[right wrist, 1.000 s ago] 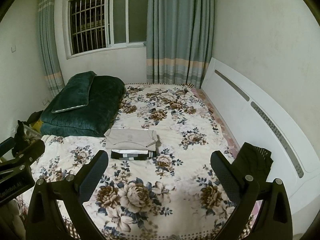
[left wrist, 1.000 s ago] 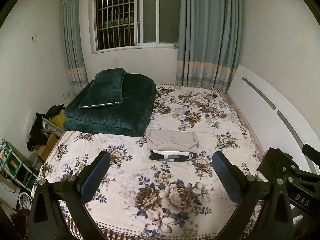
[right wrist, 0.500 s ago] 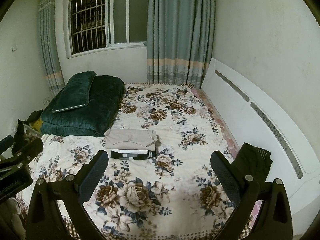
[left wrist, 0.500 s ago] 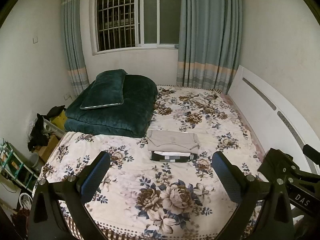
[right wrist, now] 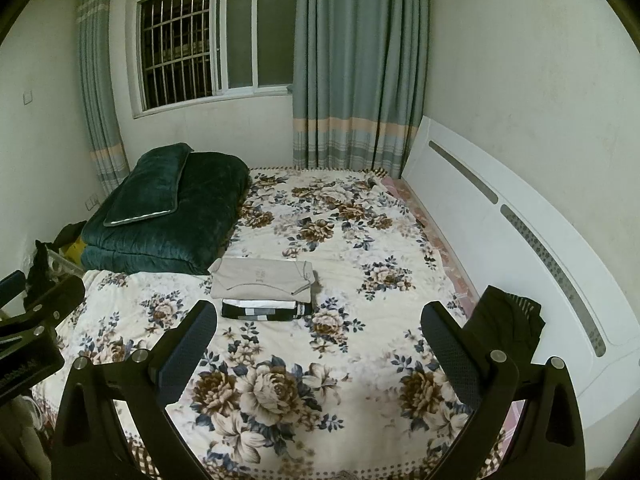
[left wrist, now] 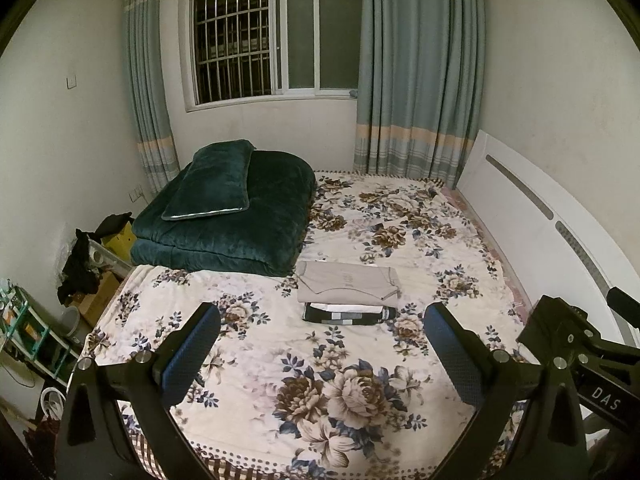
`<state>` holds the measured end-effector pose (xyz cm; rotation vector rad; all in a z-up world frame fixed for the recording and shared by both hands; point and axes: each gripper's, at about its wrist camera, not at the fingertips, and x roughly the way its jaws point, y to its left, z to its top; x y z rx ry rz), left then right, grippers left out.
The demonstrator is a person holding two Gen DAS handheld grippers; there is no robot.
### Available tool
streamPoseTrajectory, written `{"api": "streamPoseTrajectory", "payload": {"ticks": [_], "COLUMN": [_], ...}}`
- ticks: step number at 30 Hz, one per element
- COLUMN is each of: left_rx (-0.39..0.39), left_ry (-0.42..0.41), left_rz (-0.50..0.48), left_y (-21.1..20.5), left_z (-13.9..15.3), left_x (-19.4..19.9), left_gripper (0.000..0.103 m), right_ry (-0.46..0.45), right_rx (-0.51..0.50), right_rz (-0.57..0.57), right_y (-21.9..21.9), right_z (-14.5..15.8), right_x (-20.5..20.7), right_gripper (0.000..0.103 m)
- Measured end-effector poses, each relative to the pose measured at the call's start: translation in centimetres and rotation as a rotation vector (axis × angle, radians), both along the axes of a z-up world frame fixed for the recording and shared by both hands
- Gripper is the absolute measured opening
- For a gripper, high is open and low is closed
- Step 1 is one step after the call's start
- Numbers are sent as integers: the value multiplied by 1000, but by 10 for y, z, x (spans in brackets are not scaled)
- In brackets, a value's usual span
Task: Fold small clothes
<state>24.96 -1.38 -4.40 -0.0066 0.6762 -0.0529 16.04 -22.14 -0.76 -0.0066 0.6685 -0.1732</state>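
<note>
— Where were your grippers just then?

— My left gripper [left wrist: 322,354] and my right gripper [right wrist: 318,354] both hung above the near end of the bed [left wrist: 460,224], jaws spread wide, gripping nothing. I judged I was between garments.

— And the clothes?

— Mid-bed sat a folded stack: a beige shirt [left wrist: 347,285] squared on top of a black-and-white garment [left wrist: 346,314] — stacked, I'd guess, to keep finished pieces together and leave the near sheet free for folding. A dark garment [right wrist: 508,322] lay crumpled at the bed's right edge by the white headboard [right wrist: 520,216], just beyond my right gripper. I took that for the next piece, so the jaws were parted ready to pinch it.

— What about the surface and the room?

— A floral sheet [right wrist: 340,240], soft, likely to wrinkle under a dragged cloth. A green quilt [left wrist: 240,224] with its pillow [left wrist: 214,180] was pushed to the far left corner. Barred window [left wrist: 256,40], blue-grey curtains [left wrist: 416,68], clutter on the floor to the left.
</note>
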Motion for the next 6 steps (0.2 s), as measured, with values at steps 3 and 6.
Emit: {"api": "streamPoseTrajectory", "payload": {"ticks": [3, 6], "left_rx": [4, 0], "left_ry": [-2, -4], "left_rz": [1, 0], "left_y": [-1, -1], "left_z": [0, 0], "left_x": [-1, 0], "left_gripper": [103, 103], "right_ry": [-1, -2], "right_rx": [1, 2], "right_rz": [-1, -1], "right_y": [0, 0], "right_z": [0, 0], "right_x": [0, 0], "right_gripper": [103, 103]}}
